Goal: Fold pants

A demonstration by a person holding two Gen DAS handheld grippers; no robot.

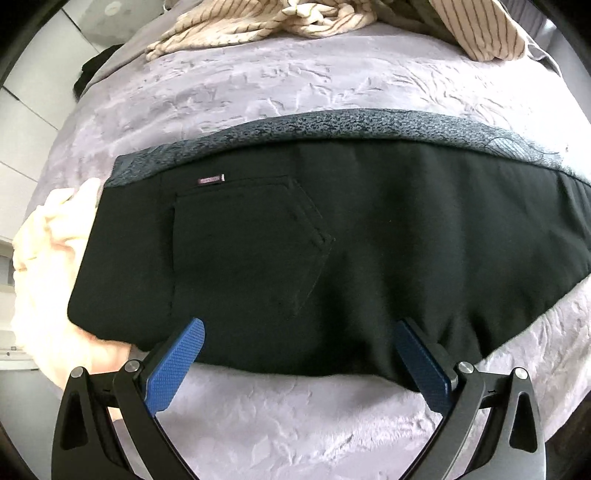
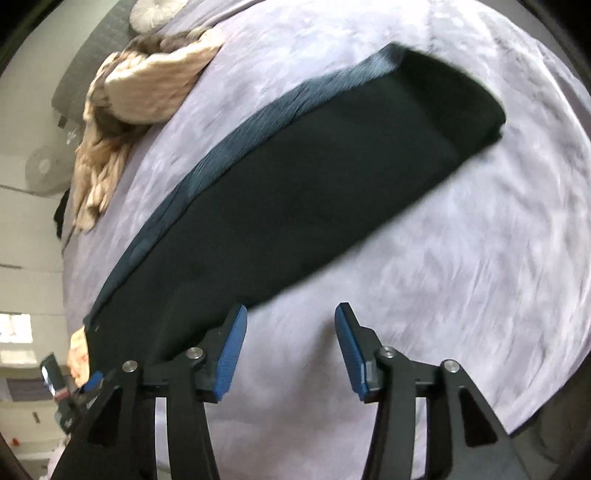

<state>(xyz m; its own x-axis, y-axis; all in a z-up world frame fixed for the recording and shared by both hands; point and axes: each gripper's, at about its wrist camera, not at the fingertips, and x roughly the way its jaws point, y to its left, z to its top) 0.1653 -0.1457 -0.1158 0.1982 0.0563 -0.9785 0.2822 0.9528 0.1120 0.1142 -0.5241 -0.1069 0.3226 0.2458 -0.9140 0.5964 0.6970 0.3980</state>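
Black pants (image 1: 314, 254) lie flat on the lilac bedspread (image 1: 295, 424), folded lengthwise, with a back pocket and a small label facing up; a grey fleecy inner edge (image 1: 332, 125) shows along the far side. My left gripper (image 1: 299, 343) is open, its blue fingertips over the near edge of the pants, holding nothing. In the right wrist view the pants (image 2: 295, 195) run diagonally from lower left to upper right. My right gripper (image 2: 290, 325) is open and empty above the bedspread (image 2: 443, 277), just beside the pants' near edge.
A striped beige garment (image 1: 295, 18) is heaped at the far end of the bed, and it also shows in the right wrist view (image 2: 140, 99). A cream cloth (image 1: 48, 258) lies at the pants' left end. Walls and a fan (image 2: 44, 166) stand beyond the bed.
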